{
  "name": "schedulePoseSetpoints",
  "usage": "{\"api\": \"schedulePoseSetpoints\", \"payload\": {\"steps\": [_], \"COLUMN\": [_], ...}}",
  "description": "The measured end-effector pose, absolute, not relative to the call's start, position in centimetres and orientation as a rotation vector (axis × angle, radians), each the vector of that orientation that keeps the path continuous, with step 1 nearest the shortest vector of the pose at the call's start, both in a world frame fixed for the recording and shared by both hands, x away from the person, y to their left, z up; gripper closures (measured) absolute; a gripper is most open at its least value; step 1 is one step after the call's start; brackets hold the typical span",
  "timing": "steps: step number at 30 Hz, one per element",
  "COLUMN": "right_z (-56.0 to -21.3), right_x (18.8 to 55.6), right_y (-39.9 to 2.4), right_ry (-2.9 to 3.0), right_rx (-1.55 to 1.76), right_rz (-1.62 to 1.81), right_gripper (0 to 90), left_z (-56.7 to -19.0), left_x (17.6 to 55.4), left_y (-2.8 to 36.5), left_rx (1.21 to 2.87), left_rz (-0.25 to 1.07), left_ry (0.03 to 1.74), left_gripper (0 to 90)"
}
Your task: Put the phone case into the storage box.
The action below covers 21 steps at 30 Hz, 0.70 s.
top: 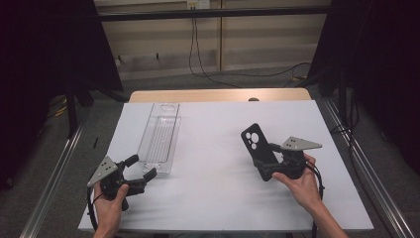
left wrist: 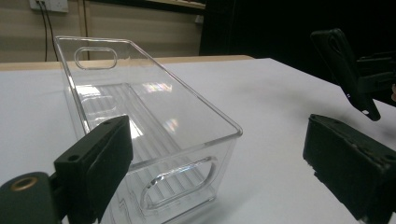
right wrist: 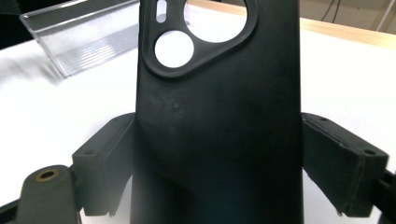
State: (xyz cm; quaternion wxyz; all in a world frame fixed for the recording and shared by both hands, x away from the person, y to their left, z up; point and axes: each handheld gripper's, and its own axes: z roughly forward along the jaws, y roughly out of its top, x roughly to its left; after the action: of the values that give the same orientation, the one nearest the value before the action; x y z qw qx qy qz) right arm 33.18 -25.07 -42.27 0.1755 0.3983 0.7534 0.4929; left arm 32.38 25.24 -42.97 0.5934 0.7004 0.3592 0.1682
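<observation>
A black phone case (top: 257,144) with round camera cut-outs is held off the white table cover, at the right. My right gripper (top: 270,166) is shut on its lower end, a pad (right wrist: 109,149) pressing each long edge of the case (right wrist: 219,107). A clear plastic bin (top: 159,139), long and narrow with handle slots, lies on the left half. My left gripper (top: 142,167) stands open just before the bin's near end. In the left gripper view the bin (left wrist: 154,116) sits between and beyond the wide jaws, nothing gripped. The case (left wrist: 345,65) shows at the right there.
A white sheet (top: 213,193) covers the table; a strip of bare wood (top: 218,95) shows at the far edge. Metal rails (top: 366,168) run along both sides. Dark curtains and floor cables lie behind.
</observation>
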Motion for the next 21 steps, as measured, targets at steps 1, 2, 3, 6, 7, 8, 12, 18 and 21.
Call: {"api": "schedulePoseSetpoints", "payload": {"steps": [1, 2, 3, 6, 7, 8, 12, 18, 21], "right_z": [-42.3, -42.4, -42.5, -42.5, -42.6, -42.6, -42.6, -42.5, -42.6], "right_x": [33.1, 33.1, 33.0, 32.8, 32.8, 32.7, 32.3, 31.9, 31.8], "right_y": [-25.0, -25.0, -25.0, -25.0, -24.9, -24.9, -24.7, -24.4, -24.0], "right_ry": [2.131, 2.129, 2.128, 2.13, 2.13, 2.132, 2.128, 2.132, 2.152], "right_rx": [1.129, 1.123, 1.118, 1.11, 1.108, 1.106, 1.071, 1.018, 0.992], "right_rz": [1.398, 1.405, 1.413, 1.423, 1.431, 1.436, 1.474, 1.539, 1.553], "right_gripper": [14.5, 14.5, 14.5, 14.4, 14.4, 14.4, 14.4, 14.4, 14.3], "left_z": [-43.0, -42.9, -42.9, -42.9, -42.9, -42.9, -42.9, -42.5, -42.4], "left_x": [32.4, 32.4, 32.5, 32.5, 32.5, 32.5, 32.6, 32.5, 32.4], "left_y": [25.3, 25.3, 25.2, 25.1, 25.2, 25.2, 25.1, 24.7, 24.7], "left_rx": [1.638, 1.644, 1.645, 1.647, 1.647, 1.647, 1.652, 1.662, 1.651], "left_rz": [0.384, 0.377, 0.368, 0.359, 0.358, 0.356, 0.368, 0.406, 0.422], "left_ry": [0.832, 0.831, 0.83, 0.828, 0.827, 0.827, 0.822, 0.791, 0.787], "left_gripper": [9.2, 9.2, 9.2, 9.1, 9.1, 8.7, 4.6, 4.2, 3.7]}}
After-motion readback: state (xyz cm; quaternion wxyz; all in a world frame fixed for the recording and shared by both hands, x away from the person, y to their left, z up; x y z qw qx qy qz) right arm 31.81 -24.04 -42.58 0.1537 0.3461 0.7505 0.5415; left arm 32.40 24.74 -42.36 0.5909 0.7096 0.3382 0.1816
